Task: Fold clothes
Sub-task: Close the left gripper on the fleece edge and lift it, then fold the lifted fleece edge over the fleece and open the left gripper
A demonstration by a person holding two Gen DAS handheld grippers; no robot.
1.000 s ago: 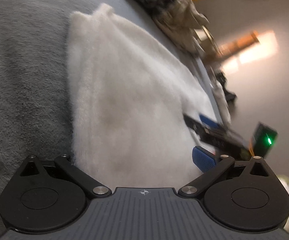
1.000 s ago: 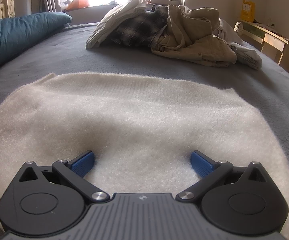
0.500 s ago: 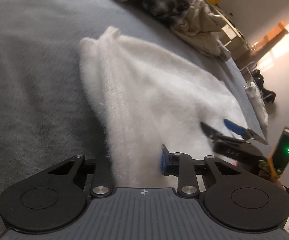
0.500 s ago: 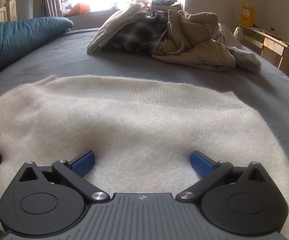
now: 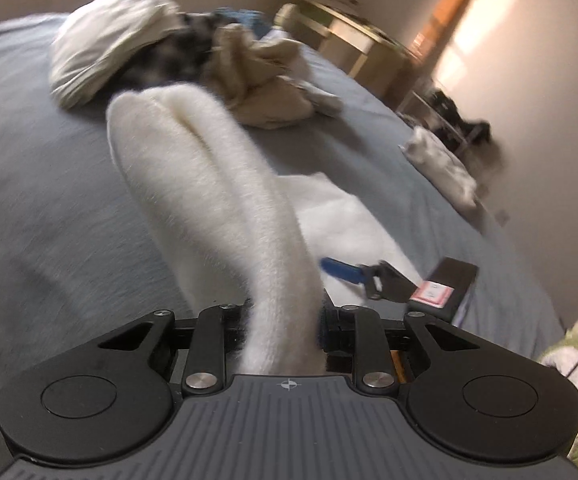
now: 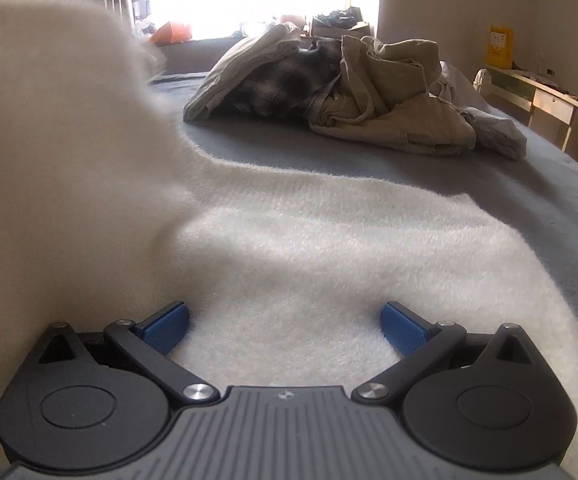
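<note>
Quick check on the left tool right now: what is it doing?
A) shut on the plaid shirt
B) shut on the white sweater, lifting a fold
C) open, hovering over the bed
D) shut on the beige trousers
B: in the left wrist view the left tool is clamped on a raised strip of the white sweater, which rises off the grey bed.

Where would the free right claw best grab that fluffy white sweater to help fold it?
Probably the fluffy white sweater's flat near edge, straight ahead between the open right claw pads, coming in low from the front. The left claw already pinches and lifts the other side, so this part lies slack on the grey bed.
</note>
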